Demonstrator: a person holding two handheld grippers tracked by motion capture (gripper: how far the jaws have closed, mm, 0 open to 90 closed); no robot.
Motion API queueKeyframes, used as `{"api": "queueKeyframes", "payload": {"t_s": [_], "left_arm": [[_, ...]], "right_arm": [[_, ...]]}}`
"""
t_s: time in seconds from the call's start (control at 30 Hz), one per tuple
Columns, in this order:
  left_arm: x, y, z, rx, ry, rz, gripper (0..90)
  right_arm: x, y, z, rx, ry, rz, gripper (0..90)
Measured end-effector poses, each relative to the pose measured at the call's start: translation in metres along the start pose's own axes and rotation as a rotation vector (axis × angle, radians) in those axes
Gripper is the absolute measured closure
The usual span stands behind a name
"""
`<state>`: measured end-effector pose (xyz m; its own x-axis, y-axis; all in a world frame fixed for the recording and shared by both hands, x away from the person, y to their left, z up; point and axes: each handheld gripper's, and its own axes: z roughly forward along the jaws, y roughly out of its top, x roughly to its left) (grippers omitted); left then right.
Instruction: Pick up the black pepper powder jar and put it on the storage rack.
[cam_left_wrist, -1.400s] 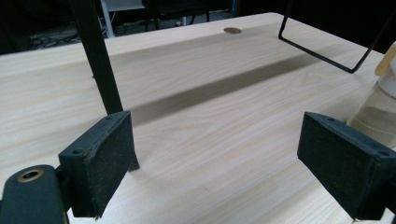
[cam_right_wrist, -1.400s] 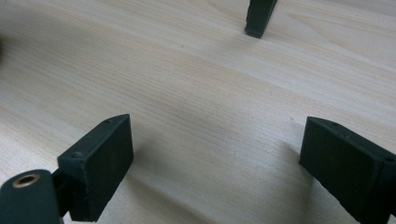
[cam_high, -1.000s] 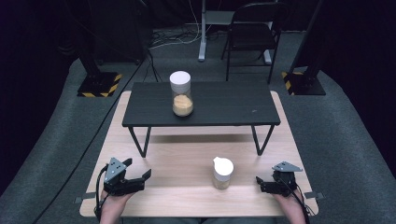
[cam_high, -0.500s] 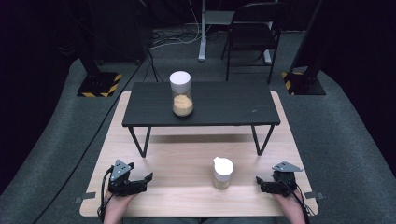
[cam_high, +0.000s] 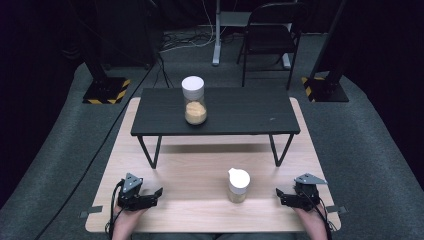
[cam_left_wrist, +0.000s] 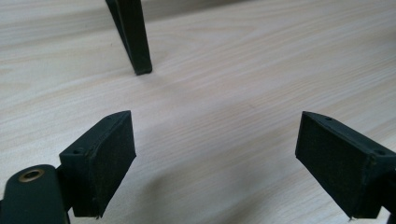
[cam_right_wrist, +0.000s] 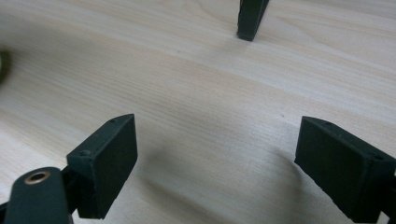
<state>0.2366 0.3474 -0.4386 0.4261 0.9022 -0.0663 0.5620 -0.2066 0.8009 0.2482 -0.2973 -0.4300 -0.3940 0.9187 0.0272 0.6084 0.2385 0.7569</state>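
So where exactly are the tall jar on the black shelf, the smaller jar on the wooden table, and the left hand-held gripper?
Tall jar (cam_high: 194, 102), high view, on its glass body.
Smaller jar (cam_high: 238, 185), high view, on its side below the white lid.
Left hand-held gripper (cam_high: 156, 196), high view, midway between its open fingertips.

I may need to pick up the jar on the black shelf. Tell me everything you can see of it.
The jar is a clear upright cylinder with a broad white lid. Its lower part holds a tan, grainy-looking filling; the upper part looks empty. It looks like glass or clear plastic, which I cannot tell apart. It stands on the black shelf, left of the shelf's middle, touching nothing else. Both tools rest far from it on the near edge of the wooden table.
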Motion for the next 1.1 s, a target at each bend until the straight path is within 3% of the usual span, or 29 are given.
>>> {"api": "queueKeyframes", "payload": {"t_s": [0.2, 0.57, 0.83, 1.1], "left_arm": [[-0.002, 0.003, 0.004, 0.033, 0.008, 0.007, 11.6], [0.001, 0.005, 0.009, 0.072, 0.021, -0.018, 11.6], [-0.005, 0.008, 0.012, 0.091, 0.048, 0.017, 11.6], [-0.007, 0.009, 0.013, 0.094, 0.057, 0.022, 11.1]], "right_arm": [[-0.002, -0.003, -0.008, -0.034, 0.021, 0.020, 12.0], [-0.001, -0.005, -0.026, -0.117, 0.075, 0.024, 12.3], [0.002, -0.002, -0.037, -0.162, 0.100, 0.006, 12.4], [0.008, 0.002, -0.048, -0.204, 0.144, -0.011, 12.7]]}}
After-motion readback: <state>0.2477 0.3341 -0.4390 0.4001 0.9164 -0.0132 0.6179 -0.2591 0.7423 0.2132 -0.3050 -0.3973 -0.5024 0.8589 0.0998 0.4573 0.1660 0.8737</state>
